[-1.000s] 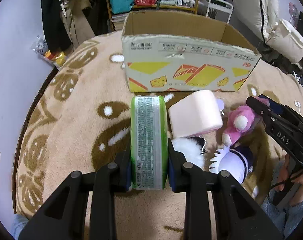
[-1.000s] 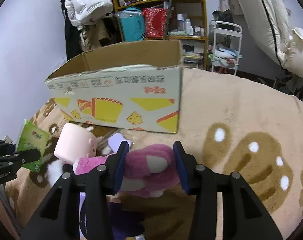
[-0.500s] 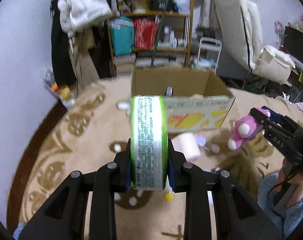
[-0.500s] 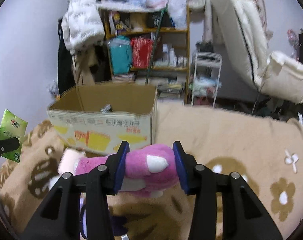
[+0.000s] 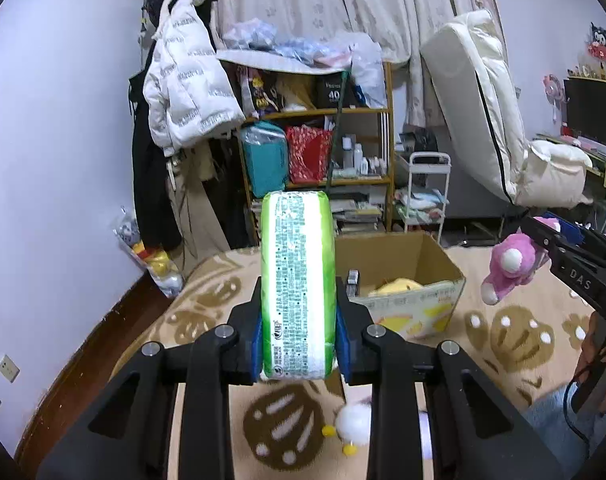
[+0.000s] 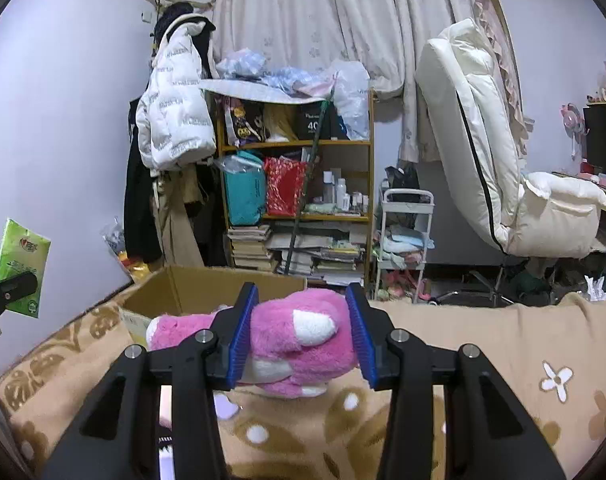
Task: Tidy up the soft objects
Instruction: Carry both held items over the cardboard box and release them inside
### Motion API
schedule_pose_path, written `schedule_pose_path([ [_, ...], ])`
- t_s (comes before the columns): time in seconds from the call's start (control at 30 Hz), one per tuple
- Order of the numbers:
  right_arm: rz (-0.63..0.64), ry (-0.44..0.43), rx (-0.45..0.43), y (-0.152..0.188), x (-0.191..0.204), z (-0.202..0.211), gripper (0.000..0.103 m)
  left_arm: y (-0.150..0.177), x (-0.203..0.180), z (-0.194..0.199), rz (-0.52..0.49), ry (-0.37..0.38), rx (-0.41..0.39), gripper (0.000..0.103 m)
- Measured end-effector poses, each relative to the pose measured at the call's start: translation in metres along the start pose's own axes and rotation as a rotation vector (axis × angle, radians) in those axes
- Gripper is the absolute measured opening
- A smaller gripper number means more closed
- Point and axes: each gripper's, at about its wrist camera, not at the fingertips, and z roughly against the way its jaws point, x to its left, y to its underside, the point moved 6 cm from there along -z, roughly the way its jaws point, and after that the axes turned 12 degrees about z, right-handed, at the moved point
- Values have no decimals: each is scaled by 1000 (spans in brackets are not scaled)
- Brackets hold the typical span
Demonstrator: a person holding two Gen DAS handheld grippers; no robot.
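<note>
A green tissue pack [image 5: 298, 286] is clamped upright between the blue pads of the left gripper [image 5: 298, 332], held up off the blanket [image 5: 207, 312]. From the right wrist view the same pack [image 6: 21, 266] is seen at far left, raised against the wall.

A pink plush toy [image 6: 299, 340] is squeezed between the blue pads of the right gripper [image 6: 301, 338], also lifted clear of the blanket [image 6: 483, 328]; part of its body sticks out to the left of the fingers. In the left wrist view the toy [image 5: 509, 266] is seen at the tip of the right gripper [image 5: 543, 240], to the right of the box.

An open cardboard box [image 5: 423, 252] is noted on the blanket ahead of both grippers; a yellow plush [image 5: 397, 286] and a small dark item [image 5: 353, 280] lie inside. The box's left half is blocked from the left wrist view by the tissue pack; in the right wrist view the box [image 6: 191, 288] is partly hidden behind the pink toy.

A white fluffy toy with yellow feet [image 5: 353, 430] is seen on the blanket below the left fingers. Beyond the box: a cluttered wooden shelf [image 6: 299, 184], a white puffer jacket [image 6: 171, 120], a small white cart [image 6: 405, 240], a cream reclining chair [image 6: 503, 160].
</note>
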Motion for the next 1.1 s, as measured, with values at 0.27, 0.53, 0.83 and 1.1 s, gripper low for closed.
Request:
schedule_pose_path([
  [0.27,19,-2,-51,-24,-6,-14,47,-28,-14,-14,-12,22,-46,28],
  [0.53,31,-6,-57,-36,-6,-48,48,-49,-34,-50,-13,60,-73,28],
  [0.83,14,-36,-62,-38,-2,-85,48,-48,-52,-94,-93,37,-69,28],
  [1.1,-7,-83,0,-21,8,-124,49,-14,-61,-137,-131,17,26,28],
])
